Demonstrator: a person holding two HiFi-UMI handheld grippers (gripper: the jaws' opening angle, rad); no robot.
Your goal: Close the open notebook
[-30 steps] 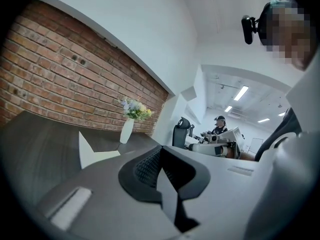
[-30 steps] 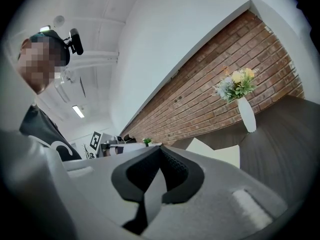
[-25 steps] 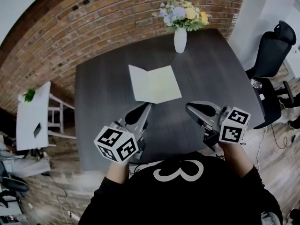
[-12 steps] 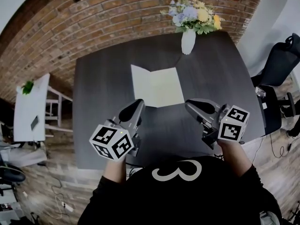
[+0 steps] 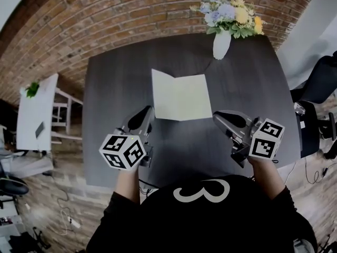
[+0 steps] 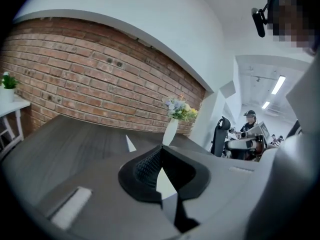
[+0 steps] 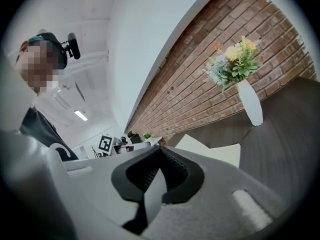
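Observation:
An open notebook (image 5: 181,96) with pale blank pages lies flat in the middle of the dark table (image 5: 110,88). In the head view my left gripper (image 5: 142,117) hovers just short of its near left corner, jaws together and empty. My right gripper (image 5: 221,117) hangs beside the near right corner, also shut on nothing. In the left gripper view the shut left gripper (image 6: 161,148) points over the notebook (image 6: 130,144). In the right gripper view the closed right gripper (image 7: 161,149) sits in front of the notebook (image 7: 210,151).
A white vase (image 5: 221,44) of flowers (image 5: 231,12) stands at the table's far edge, beyond the notebook. A brick wall (image 5: 105,20) runs behind. A white side table (image 5: 34,123) with a small plant stands to the left, and an office chair (image 5: 318,83) to the right.
My left gripper has drifted leftward, away from the notebook's near edge towards its left corner. The right gripper has held nearly still. Both stayed shut.

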